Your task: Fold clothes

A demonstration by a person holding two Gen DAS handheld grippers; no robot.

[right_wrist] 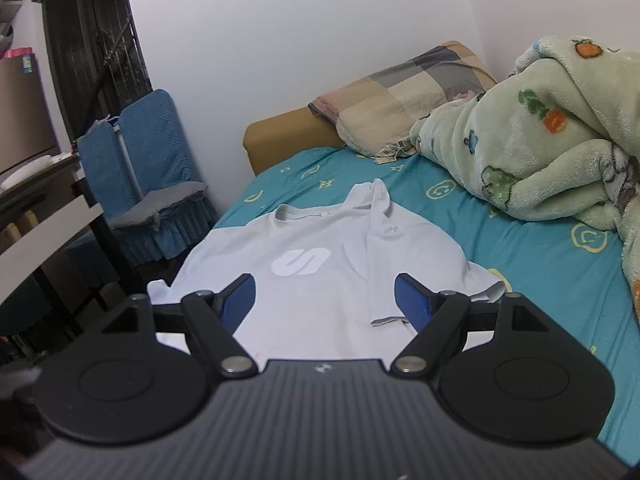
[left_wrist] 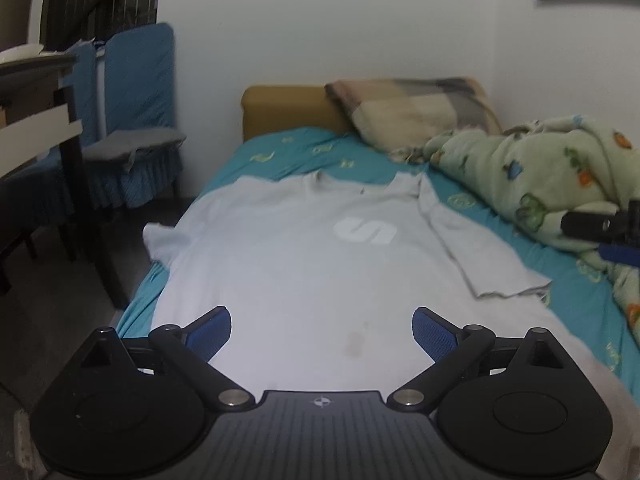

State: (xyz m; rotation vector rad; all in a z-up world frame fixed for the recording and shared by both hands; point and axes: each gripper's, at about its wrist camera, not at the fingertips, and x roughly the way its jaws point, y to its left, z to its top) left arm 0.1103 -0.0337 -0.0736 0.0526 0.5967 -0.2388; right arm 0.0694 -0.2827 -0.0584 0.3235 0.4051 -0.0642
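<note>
A pale grey T-shirt (left_wrist: 304, 264) with a white S logo lies face up on the teal bed sheet (left_wrist: 580, 304), collar towards the headboard. Its right sleeve is folded in over the chest. It also shows in the right wrist view (right_wrist: 320, 280). My left gripper (left_wrist: 322, 330) is open and empty above the shirt's lower hem. My right gripper (right_wrist: 325, 298) is open and empty above the shirt's right side, near the folded sleeve's edge. Part of the right gripper shows at the right edge of the left wrist view (left_wrist: 612, 232).
A green fleece blanket (right_wrist: 552, 140) is bunched on the bed's right side. A checked pillow (right_wrist: 404, 96) leans on the tan headboard (left_wrist: 288, 112). Blue-covered chairs (left_wrist: 132, 120) and a dark table (left_wrist: 44, 120) stand left of the bed.
</note>
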